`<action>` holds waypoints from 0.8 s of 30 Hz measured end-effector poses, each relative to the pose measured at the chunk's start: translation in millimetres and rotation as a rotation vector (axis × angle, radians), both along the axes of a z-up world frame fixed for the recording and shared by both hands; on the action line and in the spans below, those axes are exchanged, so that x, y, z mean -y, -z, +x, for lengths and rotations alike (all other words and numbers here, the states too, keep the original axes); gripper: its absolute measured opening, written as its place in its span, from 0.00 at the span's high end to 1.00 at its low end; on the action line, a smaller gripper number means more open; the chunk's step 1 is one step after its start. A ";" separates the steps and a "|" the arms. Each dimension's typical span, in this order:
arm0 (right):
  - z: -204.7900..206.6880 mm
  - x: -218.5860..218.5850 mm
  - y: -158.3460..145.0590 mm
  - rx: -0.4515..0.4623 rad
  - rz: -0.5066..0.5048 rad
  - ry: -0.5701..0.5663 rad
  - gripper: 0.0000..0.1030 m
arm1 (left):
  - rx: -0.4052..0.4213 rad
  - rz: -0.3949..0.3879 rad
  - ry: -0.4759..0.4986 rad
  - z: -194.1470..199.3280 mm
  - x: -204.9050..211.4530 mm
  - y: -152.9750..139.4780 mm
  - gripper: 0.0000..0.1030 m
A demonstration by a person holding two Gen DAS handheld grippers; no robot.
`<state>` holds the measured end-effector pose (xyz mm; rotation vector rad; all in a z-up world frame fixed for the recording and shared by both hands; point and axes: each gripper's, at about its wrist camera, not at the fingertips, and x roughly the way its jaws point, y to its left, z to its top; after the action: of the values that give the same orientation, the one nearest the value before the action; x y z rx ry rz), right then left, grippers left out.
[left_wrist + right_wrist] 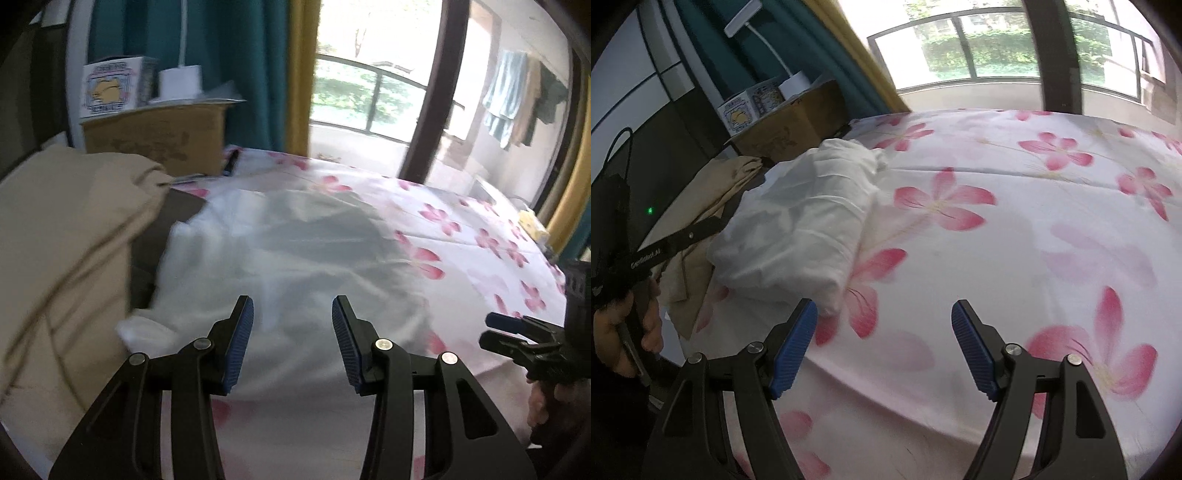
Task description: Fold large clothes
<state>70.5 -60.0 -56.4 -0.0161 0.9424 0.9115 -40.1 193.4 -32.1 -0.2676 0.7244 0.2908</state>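
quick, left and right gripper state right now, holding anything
left gripper: open, nothing between its fingers.
right gripper: open, nothing between its fingers.

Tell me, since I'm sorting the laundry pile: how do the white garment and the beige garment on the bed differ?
The white garment is folded into a compact bundle; the beige garment lies loosely spread and creased. The white garment rests on the floral sheet, nearer the bed's middle; the beige garment lies at the bed's edge, beside the cardboard box. Both lie untouched, apart from both grippers.
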 end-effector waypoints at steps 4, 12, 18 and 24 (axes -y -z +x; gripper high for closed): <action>0.1 22.1 0.5 -0.001 0.000 0.048 0.27 | 0.009 -0.007 0.047 5.1 22.0 0.5 0.54; -2.9 65.0 -3.9 0.016 -0.005 0.146 0.27 | 0.025 -0.026 0.111 15.8 58.8 0.7 0.54; -7.6 96.5 -11.8 0.053 -0.029 0.220 0.27 | 0.036 -0.022 0.165 18.6 85.8 -3.0 0.54; -14.9 128.3 -26.5 0.125 -0.074 0.295 0.27 | 0.053 -0.021 0.208 20.8 102.5 -8.0 0.54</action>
<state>55.6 -188.3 -29.9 0.0028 0.8357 0.5963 -19.3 90.9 -24.1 -0.2168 0.6967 0.0786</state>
